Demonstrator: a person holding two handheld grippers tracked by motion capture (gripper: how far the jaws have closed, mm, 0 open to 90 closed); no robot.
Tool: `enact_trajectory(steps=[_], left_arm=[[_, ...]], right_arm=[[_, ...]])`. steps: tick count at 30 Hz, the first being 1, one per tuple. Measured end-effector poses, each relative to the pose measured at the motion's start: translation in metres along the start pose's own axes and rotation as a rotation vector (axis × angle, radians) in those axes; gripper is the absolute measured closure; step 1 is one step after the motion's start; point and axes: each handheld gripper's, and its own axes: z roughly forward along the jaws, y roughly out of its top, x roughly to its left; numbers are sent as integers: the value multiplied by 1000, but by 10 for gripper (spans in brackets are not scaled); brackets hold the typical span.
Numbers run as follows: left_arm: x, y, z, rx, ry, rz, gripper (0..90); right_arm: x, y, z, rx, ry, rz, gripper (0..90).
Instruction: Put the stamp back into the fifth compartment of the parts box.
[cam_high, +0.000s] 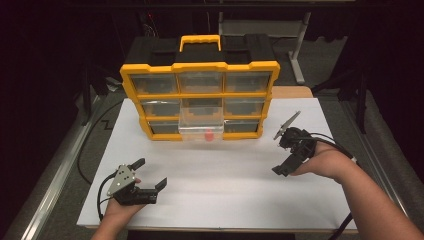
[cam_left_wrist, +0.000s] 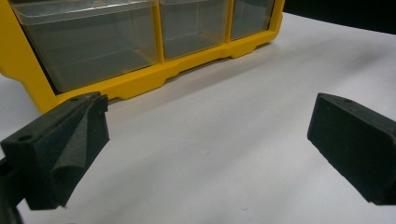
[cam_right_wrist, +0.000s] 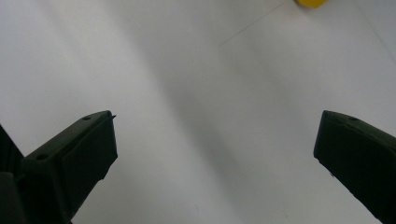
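1. Starting at your left tongs (cam_high: 150, 174), lower left of the high view: the jaws stand wide apart with nothing between them, low over the white counter (cam_high: 220, 190).
2. Your right tongs (cam_high: 283, 169), at right of centre in that view, look just as wide in their own view and empty, pointing down at bare counter.
3. Both sit well apart from the yellow organiser (cam_high: 200, 97) at the upper middle of the frame.
4. Its bottom-middle drawer (cam_high: 201, 126) is pulled out toward you; a small red object (cam_high: 208, 134) lies inside, near its front wall.
5. The other clear drawers are pushed in; what they hold, if anything, you cannot tell.
6. Judging by this, the opening is done; the red object's handling and the closing of the drawer seem left.
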Motion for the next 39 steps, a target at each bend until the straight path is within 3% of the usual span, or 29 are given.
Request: enact_trajectory(steps=[13,17,22,32,39], left_arm=[[0,0,0,2,-2,-3,3],[2,0,-1,-3,-5,-19,3],[2,0,0,2,-1,-19,3],[3,0,0,2,-20,-48,3],[4,1,0,-3,-25,-63,3]], right_arm=[[12,-5,68,64,34,10,0],[13,-8,80,43,27,33,0],[12,-14,81,-65,19,70,0],[21,-29,92,-380,27,154,0],[30,-42,98,-597,13,254,0]])
